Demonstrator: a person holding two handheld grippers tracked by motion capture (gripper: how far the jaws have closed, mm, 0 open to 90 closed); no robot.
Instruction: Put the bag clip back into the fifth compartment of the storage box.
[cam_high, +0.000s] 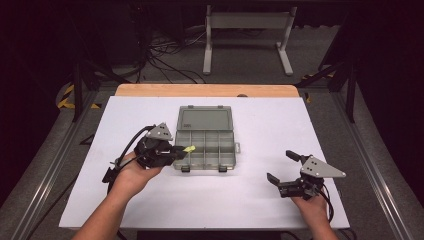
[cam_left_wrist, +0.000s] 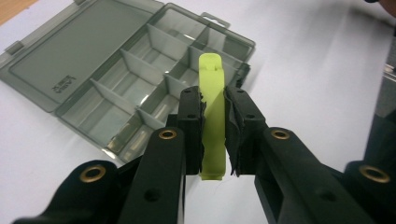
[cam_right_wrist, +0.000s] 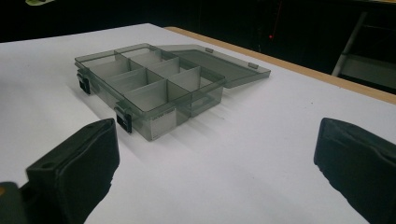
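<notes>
The left gripper (cam_left_wrist: 214, 135) clamps a yellow-green clip (cam_left_wrist: 212, 116) upright between its jaws, at the open box's (cam_high: 206, 142) left front corner. The right gripper (cam_high: 286, 171) rests released on the worktop (cam_high: 260, 195), well apart.

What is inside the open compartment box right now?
The compartments of the grey box that can be seen look empty, lid folded back flat. The left gripper holds a yellow-green clip over its near-left corner, covering part of one compartment.
</notes>
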